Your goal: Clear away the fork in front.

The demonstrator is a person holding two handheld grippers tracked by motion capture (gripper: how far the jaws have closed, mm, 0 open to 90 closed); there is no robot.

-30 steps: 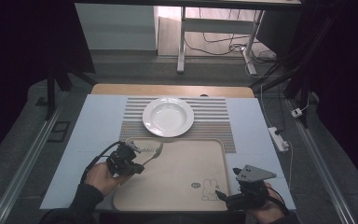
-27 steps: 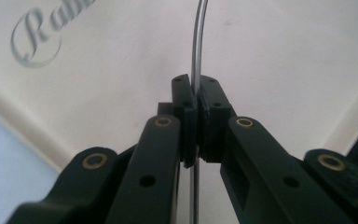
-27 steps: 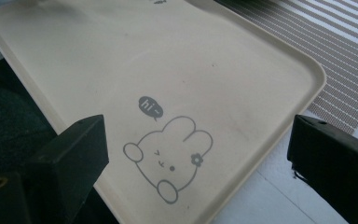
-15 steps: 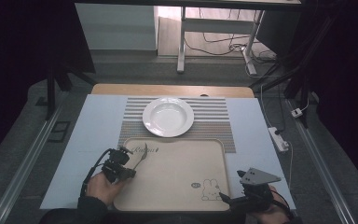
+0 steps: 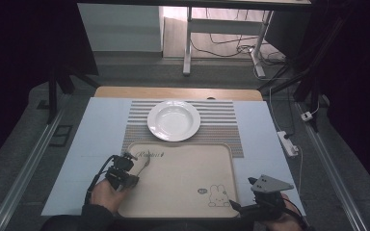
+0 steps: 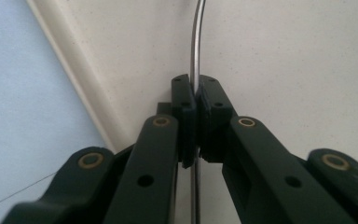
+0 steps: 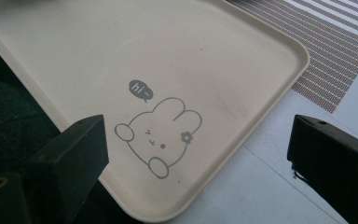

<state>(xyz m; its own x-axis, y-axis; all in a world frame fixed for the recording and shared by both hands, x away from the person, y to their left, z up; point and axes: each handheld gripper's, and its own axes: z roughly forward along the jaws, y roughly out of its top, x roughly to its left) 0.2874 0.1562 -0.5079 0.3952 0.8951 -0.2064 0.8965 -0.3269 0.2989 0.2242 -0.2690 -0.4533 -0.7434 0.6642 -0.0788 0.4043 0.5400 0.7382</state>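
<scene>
Left gripper [image 6: 196, 100]: jaws pinched nearly together on a thin, curved, shiny metal handle [image 6: 195, 46]. It runs up out of the pads and away over the tray. High view puts this gripper [image 5: 126, 169] over the tray's left edge, toward its far-left corner, handle end [image 5: 143, 160] poking toward the tray's far edge. Probably a spoon or fork; the head isn't resolvable, so I won't call it.

Right gripper [image 7: 200, 154]: jaws wide apart, nothing between them. It hangs off the near-right corner of the cream rectangular plastic tray with a grey rabbit print [image 7: 242, 70]; in the high view it [image 5: 250, 208] sits just outside that corner of the tray [image 5: 183, 192].

Beyond the tray: white round ceramic soup plate [image 5: 174, 120] on a brown-and-white striped woven placemat [image 5: 221, 120], just past the tray's far edge. All on a pale blue table cover [image 5: 91, 139].

Step in hand, my read: placing the utensil on or near the tray.

How to do it well:
- Grip is edge-on and narrow. Keep the squeeze steady, or the handle can pivot in the pads.
- Lower until the metal rests flat before opening.
- Open slowly and lift straight up, so the pads don't drag it.
- Keep clear of the tray's raised rim.
- Right gripper is placed to steady the near-right corner if the tray slides.
</scene>
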